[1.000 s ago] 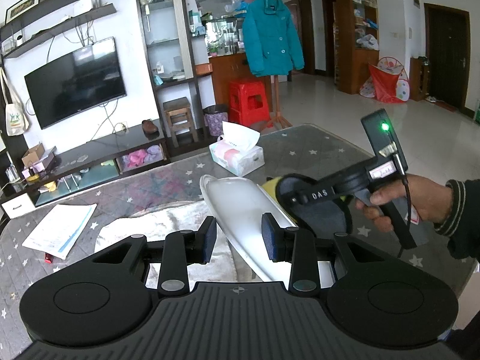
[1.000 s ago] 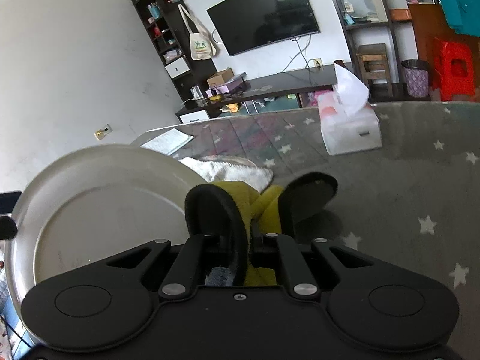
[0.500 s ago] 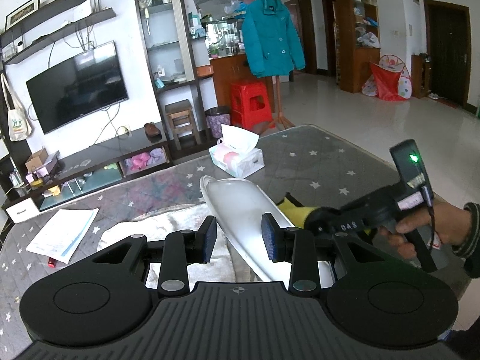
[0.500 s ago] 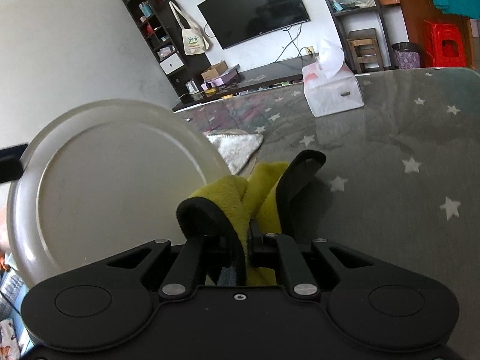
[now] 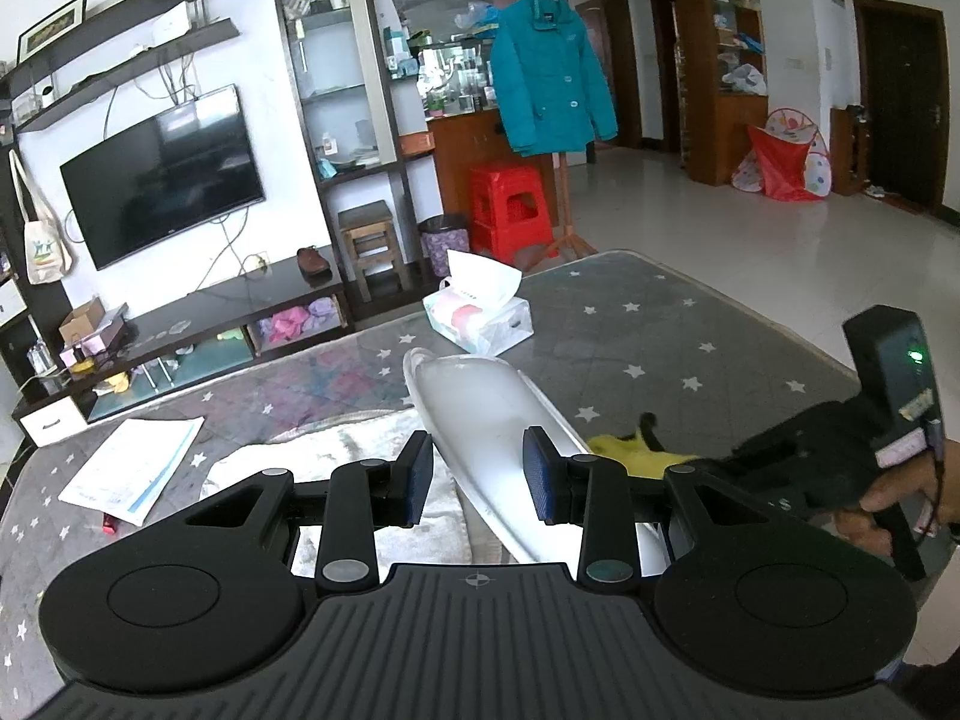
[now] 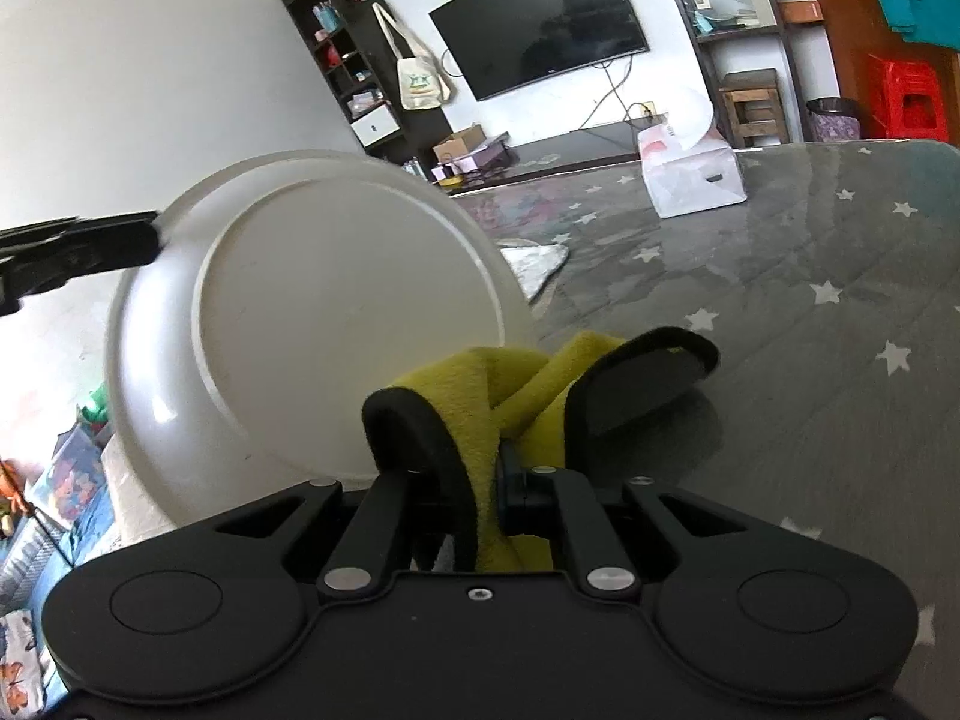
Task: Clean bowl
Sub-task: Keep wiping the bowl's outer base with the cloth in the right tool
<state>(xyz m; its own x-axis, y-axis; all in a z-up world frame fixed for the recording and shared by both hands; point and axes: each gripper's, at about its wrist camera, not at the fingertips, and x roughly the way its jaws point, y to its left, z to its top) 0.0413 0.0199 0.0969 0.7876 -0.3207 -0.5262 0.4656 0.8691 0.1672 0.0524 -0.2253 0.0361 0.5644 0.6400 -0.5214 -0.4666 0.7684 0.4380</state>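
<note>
A shallow white bowl (image 5: 480, 414) stands on edge between the pads of my left gripper (image 5: 477, 477), which is shut on its rim. In the right wrist view the bowl's (image 6: 312, 312) underside faces me, with the left gripper's finger (image 6: 78, 252) at its left rim. My right gripper (image 6: 498, 462) is shut on a yellow and black cloth (image 6: 528, 396), held just right of the bowl's lower edge. From the left wrist view the cloth (image 5: 624, 450) and the right gripper's body (image 5: 840, 450) sit to the right of the bowl.
A tissue box (image 5: 480, 318) stands on the grey star-patterned table (image 5: 690, 330) beyond the bowl. A white towel (image 5: 312, 462) and a paper sheet (image 5: 135, 468) lie to the left. The table's edge runs along the right. A TV stand is behind.
My right gripper with the cloth has moved down and away from the bowl's upper face toward its lower right edge. The left gripper keeps holding the bowl.
</note>
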